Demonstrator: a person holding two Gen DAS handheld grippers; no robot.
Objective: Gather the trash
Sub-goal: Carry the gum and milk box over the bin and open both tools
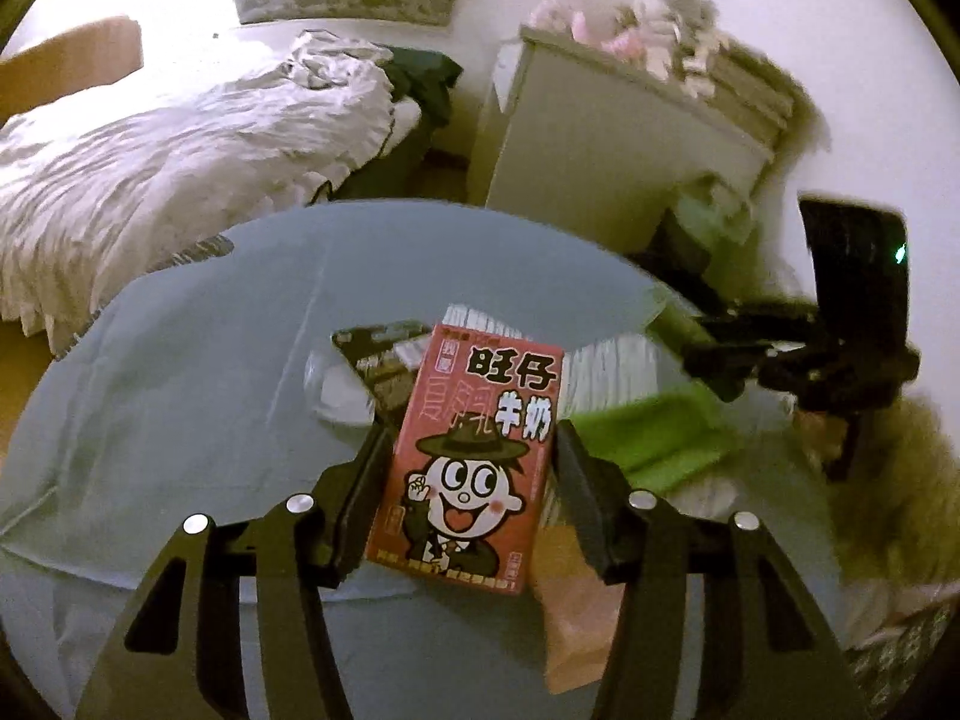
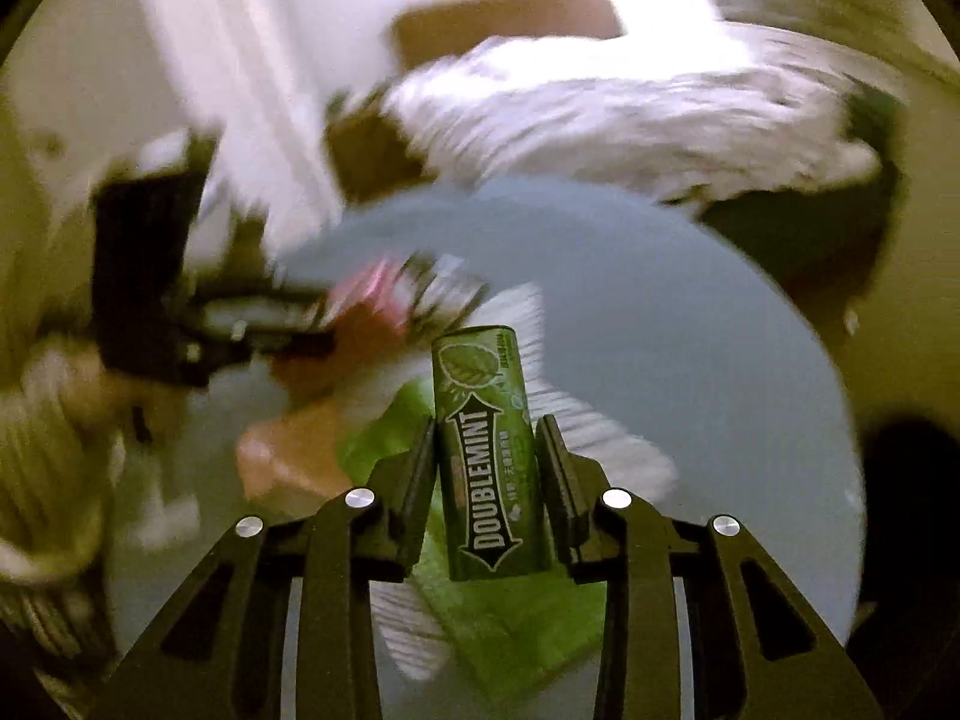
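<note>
Left tongs (image 1: 468,450) clamped on a red rectangular milk carton (image 1: 474,456) printed with a cartoon boy in a hat, both black fingers (image 1: 360,498) pressed flat against its long sides. Carton held upright and slightly tilted, raised above the round worktop under a pale blue cloth (image 1: 192,372).

Beneath and behind the carton, on the worktop: a bright green sheet of wrapping (image 1: 654,438), some white ribbed paper wrappers (image 1: 606,366), a dark foil packet (image 1: 384,354), and a flat pinkish-tan paper piece (image 1: 570,618) near the lower right finger. Whether these touch each other: too blurred to tell.

Right tongs (image 2: 486,456) shut on a green cylindrical Doublemint gum canister (image 2: 486,456), gripped at mid-height between the two fingers (image 2: 558,480), standing upright with its top end away from the camera. Held directly over the green wrapping (image 2: 510,618) and white ribbed wrappers (image 2: 600,438) on the same blue-covered worktop (image 2: 690,324).

Seen from the left wrist, the right tongs (image 1: 708,354) at the right edge of the worktop, reaching in over the green sheet. Seen from the right wrist, the left tongs (image 2: 324,330) at the left, smeared by motion, with a red blur of the carton (image 2: 372,300) at their tip.

Beyond the worktop: a bed with rumpled white bedding (image 1: 180,156), and a pale cabinet (image 1: 600,144) with soft pink and white items piled on top.
</note>
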